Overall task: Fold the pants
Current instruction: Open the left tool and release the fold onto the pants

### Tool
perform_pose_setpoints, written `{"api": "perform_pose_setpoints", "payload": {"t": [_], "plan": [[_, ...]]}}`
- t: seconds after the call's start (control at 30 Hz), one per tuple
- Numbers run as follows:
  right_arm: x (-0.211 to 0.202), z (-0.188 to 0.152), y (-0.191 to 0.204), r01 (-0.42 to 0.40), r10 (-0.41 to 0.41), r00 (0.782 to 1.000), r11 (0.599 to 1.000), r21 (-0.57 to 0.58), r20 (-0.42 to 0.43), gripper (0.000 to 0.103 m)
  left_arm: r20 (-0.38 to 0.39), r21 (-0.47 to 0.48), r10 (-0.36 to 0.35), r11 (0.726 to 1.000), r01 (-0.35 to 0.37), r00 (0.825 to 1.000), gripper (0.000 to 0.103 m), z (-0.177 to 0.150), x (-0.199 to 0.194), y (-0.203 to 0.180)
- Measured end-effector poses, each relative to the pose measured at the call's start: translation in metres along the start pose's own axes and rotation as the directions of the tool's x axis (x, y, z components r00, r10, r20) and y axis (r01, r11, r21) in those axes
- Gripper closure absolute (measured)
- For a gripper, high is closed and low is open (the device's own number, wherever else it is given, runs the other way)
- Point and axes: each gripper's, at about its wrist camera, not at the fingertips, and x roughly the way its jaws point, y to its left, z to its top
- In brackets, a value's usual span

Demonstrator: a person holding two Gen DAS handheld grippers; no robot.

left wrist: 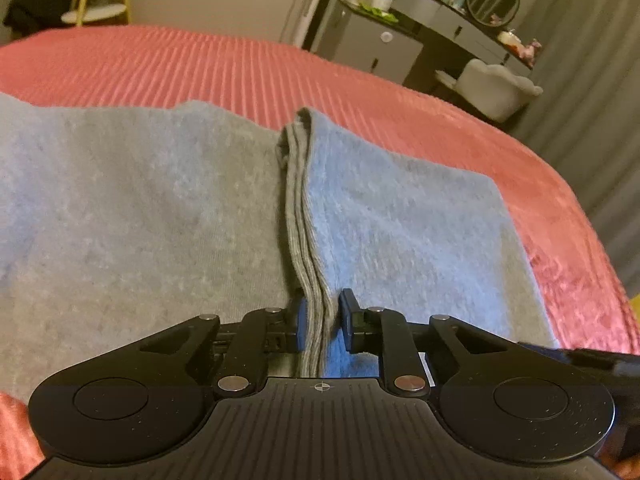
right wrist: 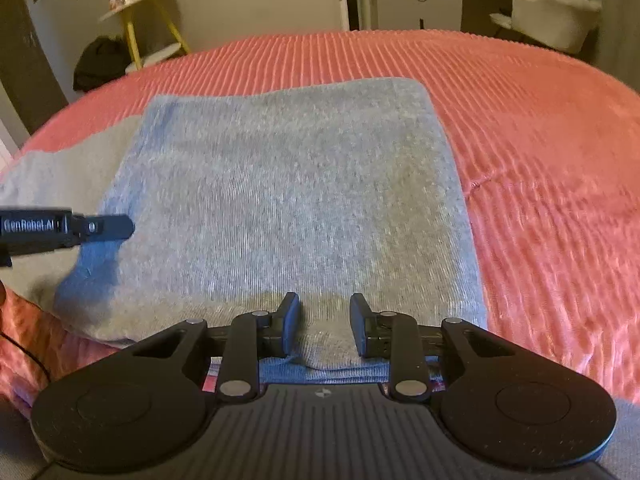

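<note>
Pinching the ribbed hem [left wrist: 306, 240] of the grey pants [left wrist: 132, 208], the left gripper [left wrist: 320, 320] grips tight; the right gripper [right wrist: 325, 324] sits spread over the folded cloth, on a pink bedspread [right wrist: 540, 152].

Pants [right wrist: 288, 208] on bedspread [right wrist: 540, 140]; dresser [left wrist: 400, 36], chair [left wrist: 496, 88] behind bed
</note>
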Motion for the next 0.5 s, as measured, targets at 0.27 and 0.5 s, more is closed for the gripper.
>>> {"api": "perform_pose_setpoints", "payload": {"t": [0.27,0.5], "plan": [[0.004,0.029,-0.033,-0.034,0.017,0.993,0.990,0.136,0.121,0.075,0.219,-0.006,0.111,0.994,-0.112,0.969,0.050,0.018,-0.025,-0.013],[0.053,0.069,-0.033,-0.100,0.068,0.978,0.983,0.155,0.199,0.075,0.231,0.149,0.092,0.981,-0.128,0.969,0.037,0.047,0.053,-0.049]]}}
